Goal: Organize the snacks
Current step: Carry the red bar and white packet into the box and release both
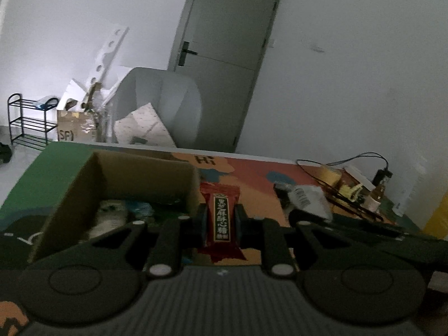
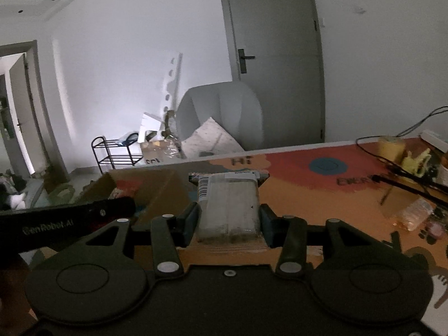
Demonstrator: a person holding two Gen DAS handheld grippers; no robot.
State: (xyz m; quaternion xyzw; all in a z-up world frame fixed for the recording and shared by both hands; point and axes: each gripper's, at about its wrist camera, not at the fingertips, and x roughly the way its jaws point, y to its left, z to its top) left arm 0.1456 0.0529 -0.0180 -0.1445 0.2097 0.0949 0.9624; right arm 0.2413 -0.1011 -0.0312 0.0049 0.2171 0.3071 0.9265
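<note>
A dim room with a grey door point(image 1: 224, 56) lies behind the patterned table point(image 1: 260, 173). An open cardboard box point(image 1: 126, 184) sits at ten o'clock from the left gripper point(image 1: 221, 221), which pinches a red candy packet point(image 1: 221, 212) (upright, beside the box wall). The right gripper point(image 2: 229, 218) clamps a clear snack pack point(image 2: 228, 204) above the table.

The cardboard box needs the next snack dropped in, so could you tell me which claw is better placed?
Left, probably: the left claw holds the red snack packet right beside the cardboard box; the right claw, gripping the clear packet, sits farther away.
</note>
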